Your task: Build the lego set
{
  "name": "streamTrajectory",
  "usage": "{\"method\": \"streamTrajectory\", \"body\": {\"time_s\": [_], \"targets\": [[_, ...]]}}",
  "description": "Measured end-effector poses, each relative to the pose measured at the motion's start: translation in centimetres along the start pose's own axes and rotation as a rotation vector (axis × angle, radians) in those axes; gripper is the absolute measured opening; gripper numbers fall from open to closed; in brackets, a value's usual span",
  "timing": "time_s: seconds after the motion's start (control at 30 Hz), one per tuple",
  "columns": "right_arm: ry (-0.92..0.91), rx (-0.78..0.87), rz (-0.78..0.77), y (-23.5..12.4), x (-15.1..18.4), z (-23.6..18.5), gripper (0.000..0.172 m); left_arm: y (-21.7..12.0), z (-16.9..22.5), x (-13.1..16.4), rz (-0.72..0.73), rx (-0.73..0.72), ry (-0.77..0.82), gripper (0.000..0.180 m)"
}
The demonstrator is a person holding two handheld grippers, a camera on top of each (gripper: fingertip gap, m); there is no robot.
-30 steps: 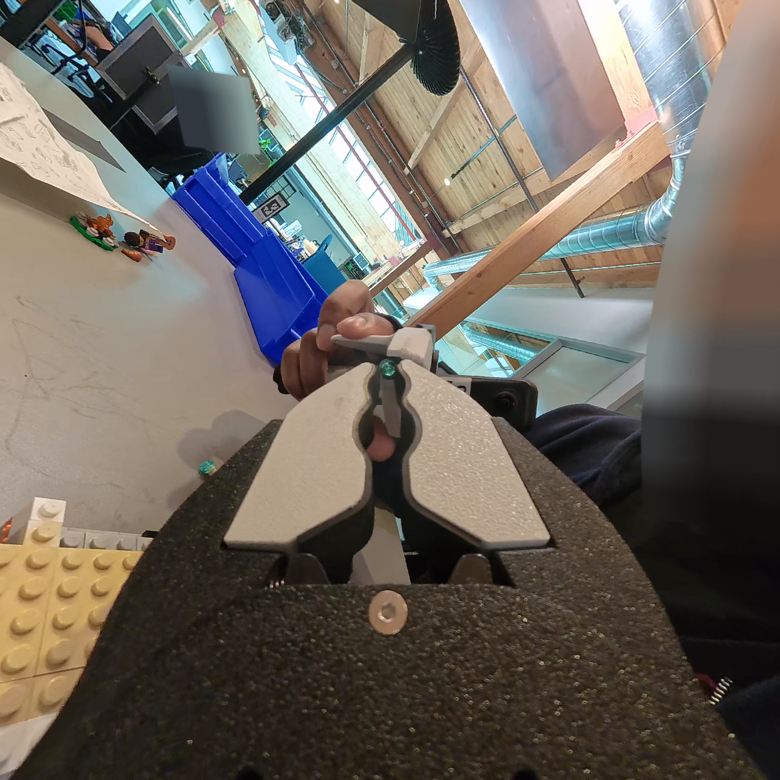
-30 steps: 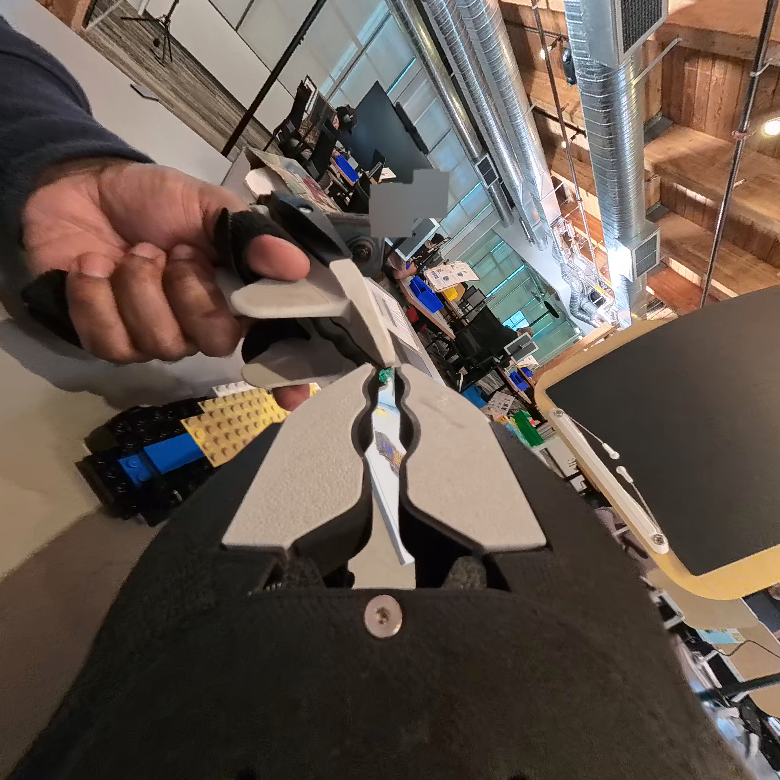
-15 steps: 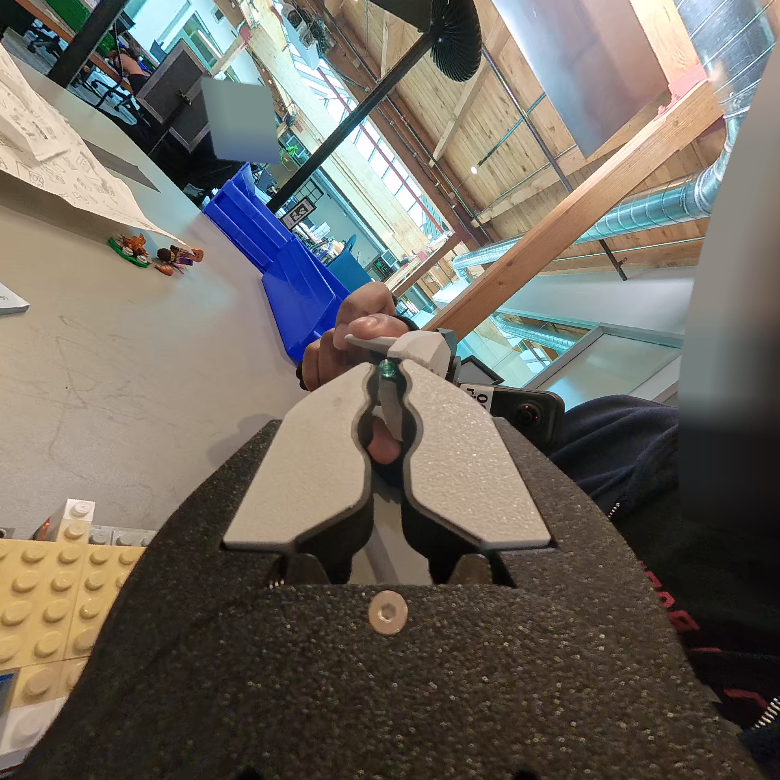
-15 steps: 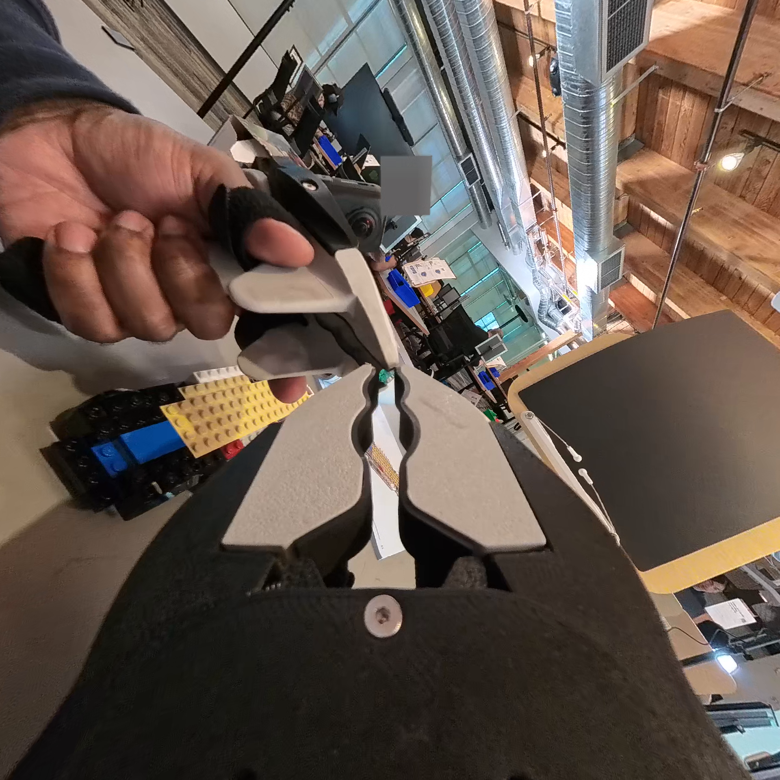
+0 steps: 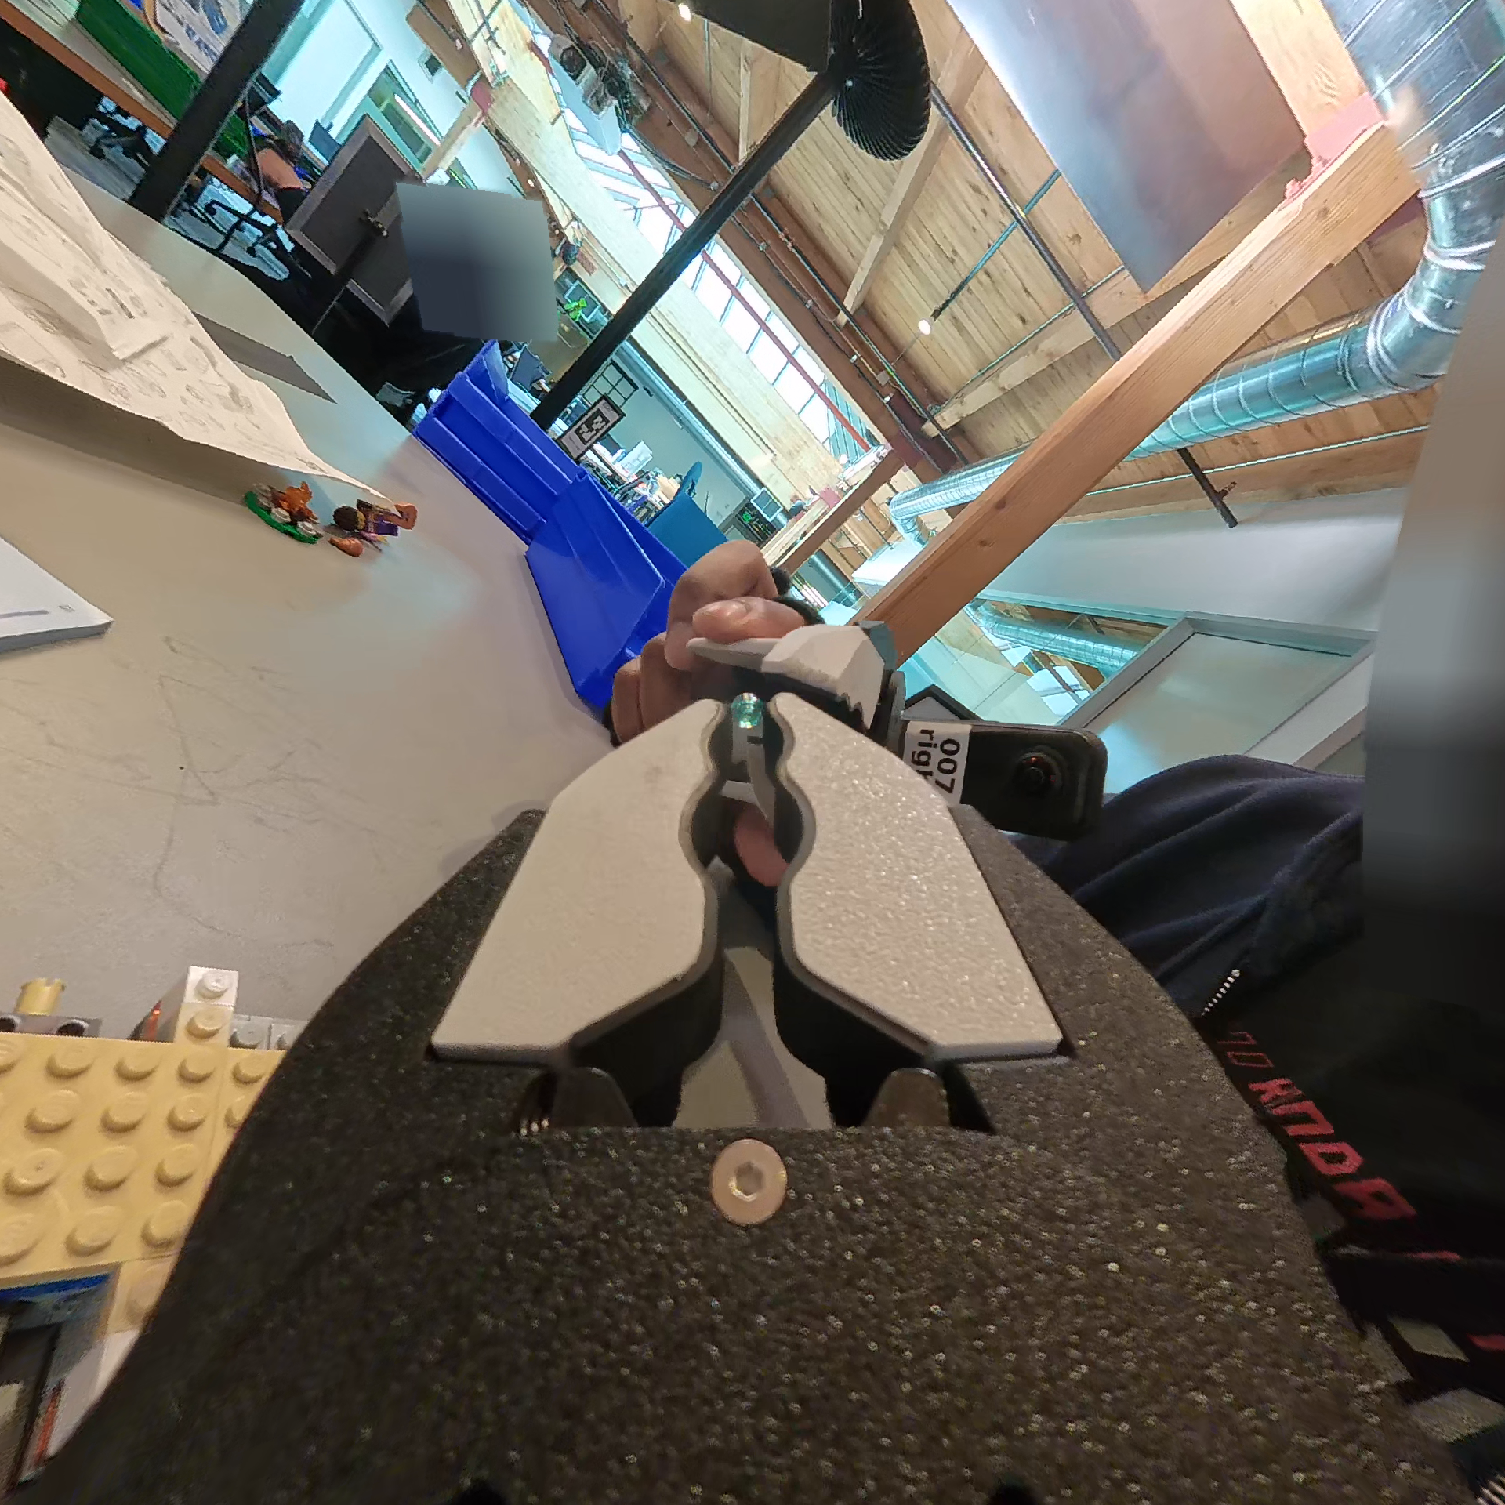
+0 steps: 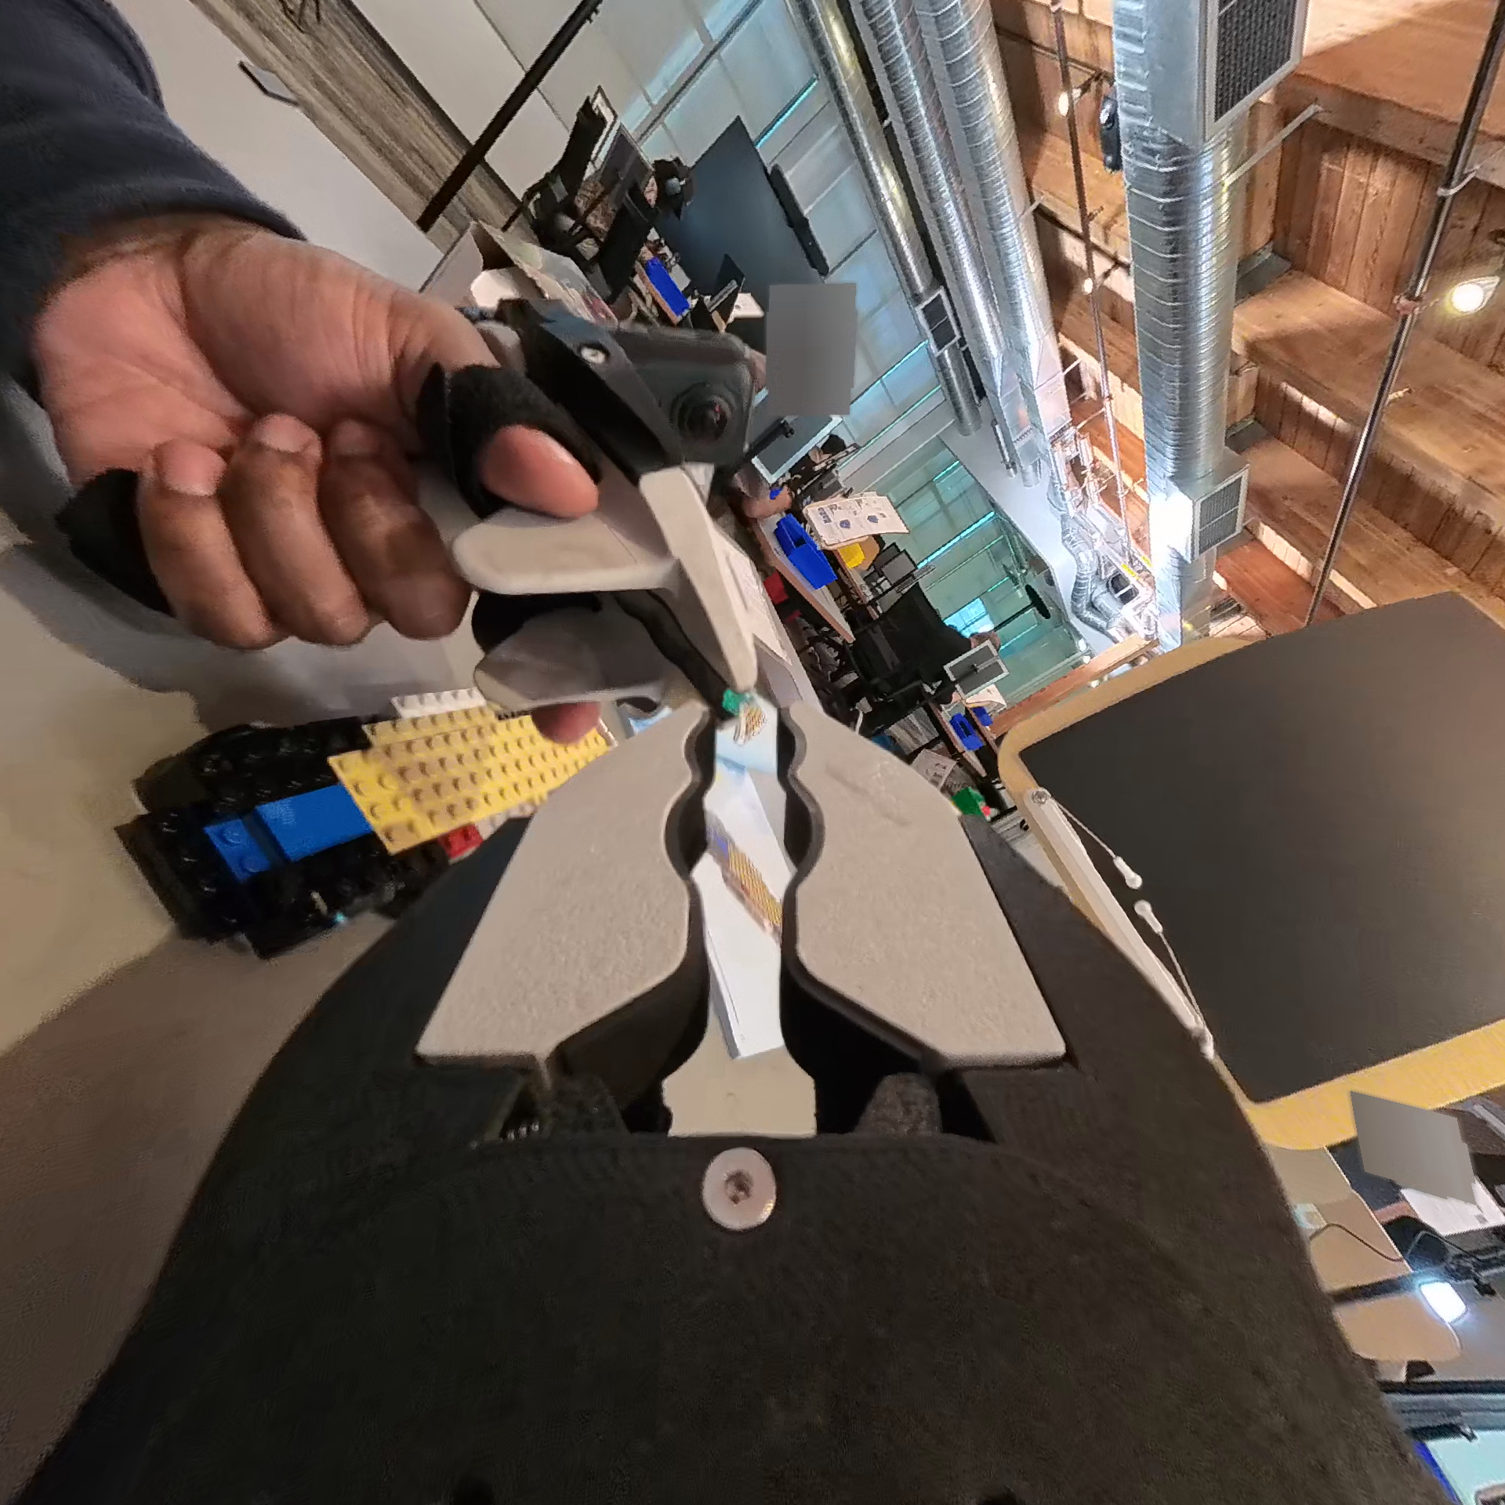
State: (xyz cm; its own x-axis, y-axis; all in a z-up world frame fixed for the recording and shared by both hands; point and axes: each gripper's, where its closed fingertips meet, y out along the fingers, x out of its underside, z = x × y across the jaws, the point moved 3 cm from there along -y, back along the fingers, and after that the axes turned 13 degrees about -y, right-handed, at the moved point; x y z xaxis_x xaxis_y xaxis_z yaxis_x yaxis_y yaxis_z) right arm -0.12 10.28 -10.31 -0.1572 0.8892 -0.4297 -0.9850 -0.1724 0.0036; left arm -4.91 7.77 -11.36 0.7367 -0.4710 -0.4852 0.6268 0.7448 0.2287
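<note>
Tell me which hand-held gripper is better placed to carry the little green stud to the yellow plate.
Left, probably. The left hand-held gripper is pinched on the green stud at its tips, while the right hand-held gripper stands open with nothing gripped.

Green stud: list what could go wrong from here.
1. The stud is tiny and pinched only at the very tips of the left gripper, in the air above the table. A slight slip could likely drop it, and it may roll out of sight.
2. The right gripper is open, with its tips right beside the stud. A small bump between the two grippers could knock it loose.
</note>
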Motion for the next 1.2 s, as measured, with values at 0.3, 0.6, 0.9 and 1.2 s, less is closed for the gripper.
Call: {"method": "streamTrajectory", "body": {"time_s": [0.3, 0.6, 0.9, 1.2], "targets": [[0.278, -0.18, -0.347, -9.4, 4.9, -1.0, 0.011, 0.1, 0.7, 0.2, -0.025, -0.018, 0.069, 0.007], [0.6, -0.459, -0.554, -14.3, 4.6, -7.1, 0.013, 0.9, 0.6, 1.7, -0.091, -0.047, 0.129, 0.007], [0.758, -0.429, -0.694, -13.6, 5.2, -8.8, 0.02, 1.0, 0.5, 2.2, -0.124, -0.087, 0.219, 0.007], [0.772, -0.422, -0.731, -13.1, 5.1, -9.1, 0.005, 1.1, 0.5, 2.3, -0.129, -0.087, 0.222, 0.007]]}}
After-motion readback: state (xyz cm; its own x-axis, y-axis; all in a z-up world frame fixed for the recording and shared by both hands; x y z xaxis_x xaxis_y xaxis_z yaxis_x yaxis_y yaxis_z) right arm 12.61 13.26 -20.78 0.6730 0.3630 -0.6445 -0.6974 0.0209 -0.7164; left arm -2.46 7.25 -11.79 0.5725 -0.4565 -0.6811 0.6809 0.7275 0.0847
